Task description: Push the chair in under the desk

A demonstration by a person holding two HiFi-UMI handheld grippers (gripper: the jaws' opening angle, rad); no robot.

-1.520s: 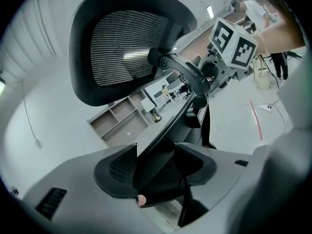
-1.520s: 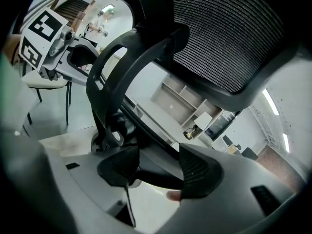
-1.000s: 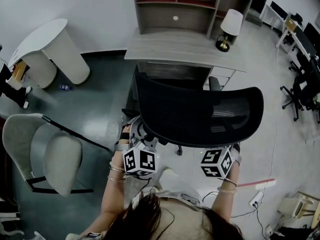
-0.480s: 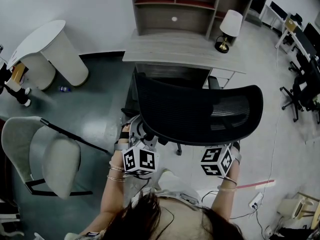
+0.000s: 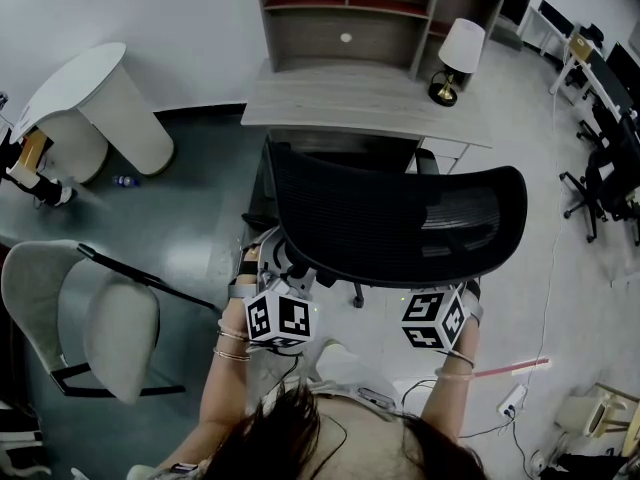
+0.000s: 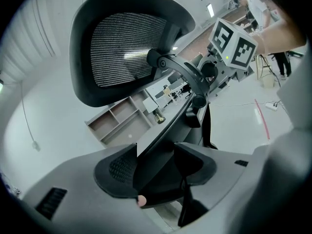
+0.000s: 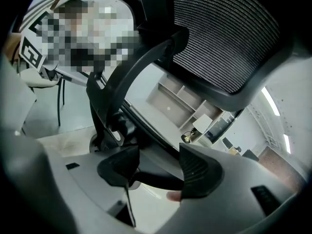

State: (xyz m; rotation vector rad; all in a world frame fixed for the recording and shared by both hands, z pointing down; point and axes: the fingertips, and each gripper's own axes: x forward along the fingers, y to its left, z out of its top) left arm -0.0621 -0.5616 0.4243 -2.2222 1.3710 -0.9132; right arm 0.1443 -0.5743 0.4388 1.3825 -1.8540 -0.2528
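Observation:
A black mesh office chair [image 5: 400, 223] stands with its back to me, its seat partly under the grey wooden desk [image 5: 360, 98]. My left gripper [image 5: 283, 280] is low behind the backrest's left side; in the left gripper view, the left gripper [image 6: 156, 167] is shut on the dark support bar [image 6: 175, 116] of the chair's back frame. My right gripper [image 5: 452, 298] sits under the backrest's right lower edge. Seen in the right gripper view, the right gripper [image 7: 158, 172] is shut on another dark frame bar [image 7: 156, 179]. The backrest hides both sets of fingertips in the head view.
A lamp [image 5: 455, 58] stands on the desk's right end, with a shelf unit [image 5: 380, 18] behind. A grey lounge chair [image 5: 90, 318] is at my left, a white round table [image 5: 90, 98] beyond it. A power strip [image 5: 512, 400] and cables lie on the floor at right.
The chair and both grippers have edged slightly forward toward the desk. Both grips are unchanged.

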